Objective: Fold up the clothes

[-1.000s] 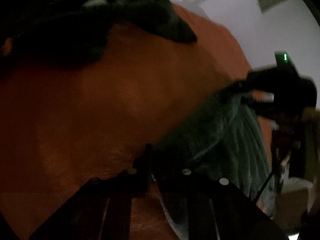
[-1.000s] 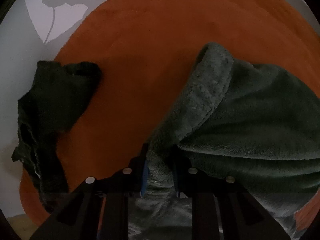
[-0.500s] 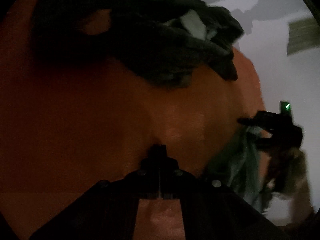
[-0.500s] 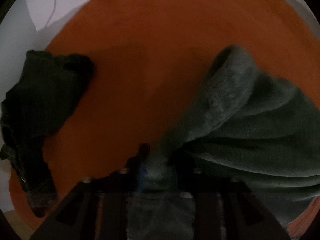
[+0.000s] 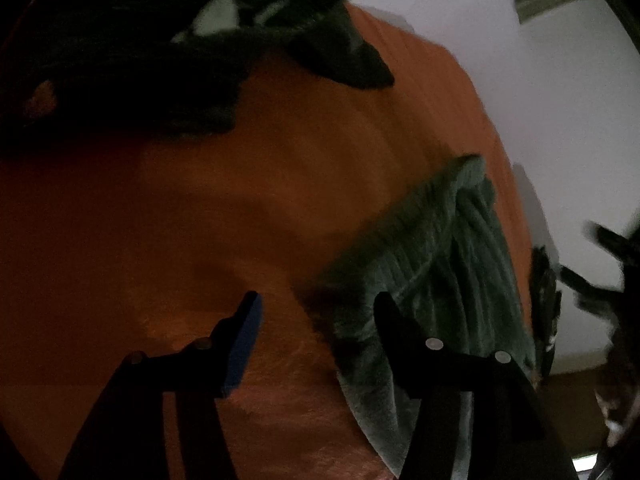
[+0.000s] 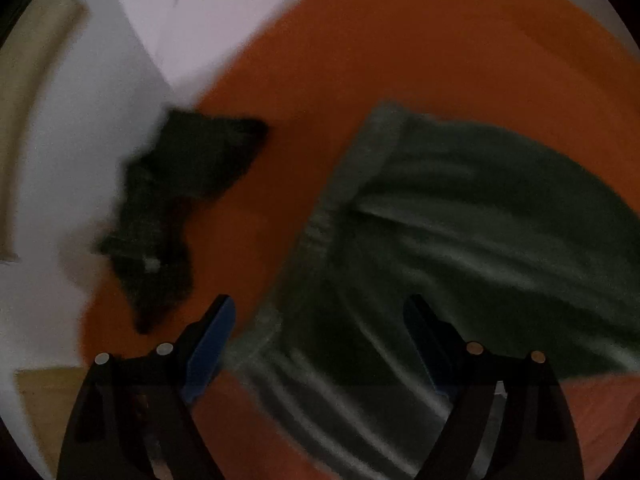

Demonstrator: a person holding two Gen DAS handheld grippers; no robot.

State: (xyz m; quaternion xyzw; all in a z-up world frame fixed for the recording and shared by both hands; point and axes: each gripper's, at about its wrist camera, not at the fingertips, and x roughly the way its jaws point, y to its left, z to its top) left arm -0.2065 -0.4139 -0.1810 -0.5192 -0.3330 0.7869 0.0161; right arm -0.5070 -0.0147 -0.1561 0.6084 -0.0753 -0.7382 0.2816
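Only the left view catches the right gripper (image 5: 600,280), blurred beyond the orange blanket (image 5: 200,220). Both the left gripper (image 5: 316,312) and right have fingers apart, empty, over the rumpled green fleece garment (image 6: 480,220).

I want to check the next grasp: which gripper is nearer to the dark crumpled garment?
Left, probably. The dark crumpled garment lies ahead of the open left gripper; from the open right gripper it lies far left, beyond the green fleece garment.

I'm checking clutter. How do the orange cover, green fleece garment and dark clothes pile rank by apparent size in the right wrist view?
1. Orange cover
2. Green fleece garment, though it lies nearer the camera
3. Dark clothes pile
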